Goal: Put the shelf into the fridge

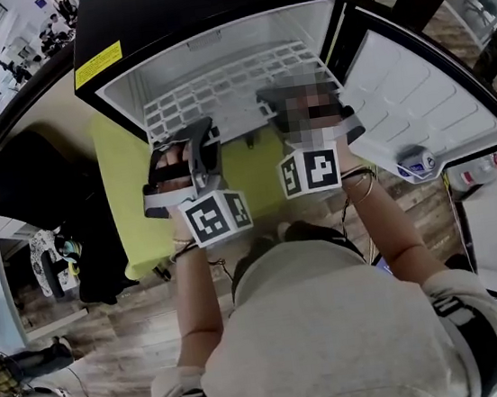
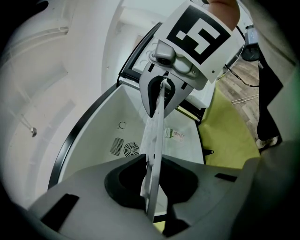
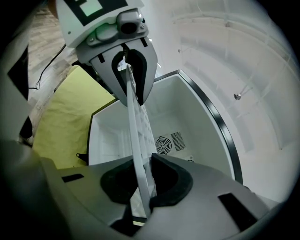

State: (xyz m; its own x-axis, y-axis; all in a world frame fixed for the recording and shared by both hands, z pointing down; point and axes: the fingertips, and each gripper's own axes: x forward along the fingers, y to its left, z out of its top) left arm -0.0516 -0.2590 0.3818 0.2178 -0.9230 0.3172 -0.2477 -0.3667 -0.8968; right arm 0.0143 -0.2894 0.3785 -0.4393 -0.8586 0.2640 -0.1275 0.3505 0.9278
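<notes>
Shelf (image 1: 225, 87) – white plastic grid, thin, and edge-on in both gripper views. Judged light and fairly stiff. A grid this thin may flex or twist if carried by one corner, and smooth plastic could slip under a weak pinch. Best hold is the solid front rim, one grip toward each end so it stays level (that is how it is held now).

Left hand-held gripper (image 2: 153, 190) – jaws narrow, pads closed on the front rim near the shelf's 7 o'clock corner. The plate runs straight out from between them toward 12 o'clock.

Right hand-held gripper (image 3: 140, 187) – also narrow, clamped on the same rim near the 5 o'clock corner. Each gripper view shows the other gripper biting the rim at the far end of the plate, so the two grips are well apart along one edge.

Position, head view – the shelf lies at 12 o'clock of both grippers, roughly flat, with most of the grid already within the fridge (image 1: 205, 8) opening. Only the front rim sits at the mouth, between the jaws. I cannot tell whether its side edges rest on the wall ledges.

The door (image 1: 417, 98) stands swung open at 3 o'clock, apart from the shelf. The fridge sits on a yellow-green tabletop (image 1: 131, 199).

Risk judged: an uneven push could skew the plate and jam it against a side wall.
</notes>
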